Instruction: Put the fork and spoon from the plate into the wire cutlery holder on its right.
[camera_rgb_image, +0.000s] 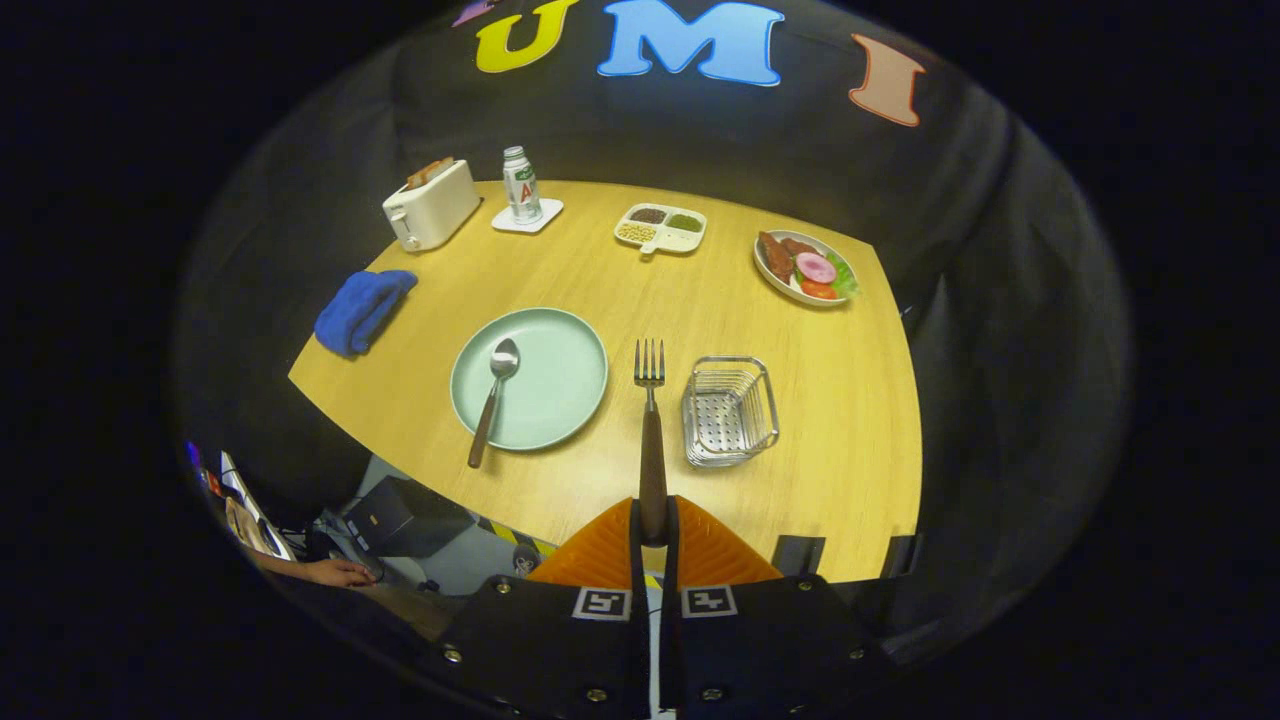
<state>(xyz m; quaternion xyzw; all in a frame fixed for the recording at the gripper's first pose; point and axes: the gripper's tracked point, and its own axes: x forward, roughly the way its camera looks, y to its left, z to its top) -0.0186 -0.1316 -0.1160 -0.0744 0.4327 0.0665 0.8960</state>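
We are in the middle of the first transfer. The gripper (653, 535) has its jaws closed narrow on the brown handle of the fork (650, 420), which points straight ahead with its tines up in the air — it looks lifted above the tabletop (850, 470), between the plate and the holder. The spoon (493, 395) is not yet moved: its bowl lies on the pale green plate (555, 385) and its handle goes over the plate rim toward the near edge of the tabletop.

The wire cutlery holder (730, 410) stands just right of the plate and seems to be empty. In our judgement the next move calls for carrying the fork a little to the right, until it hangs over the holder opening, then lowering it and opening the jaws. The holder is small and light, so a long fork dropped from the side could tip or push it — we would bring it down gently.

The tabletop is light wood. Along the far edge stand a white toaster (432, 205), a small bottle (520, 185) on a coaster, a divided dish (661, 228) and a plate of food (805, 268). A blue cloth (362, 310) lies near the left edge. Black cloth encloses the booth, and a hand (335, 572) rests below the near left corner.
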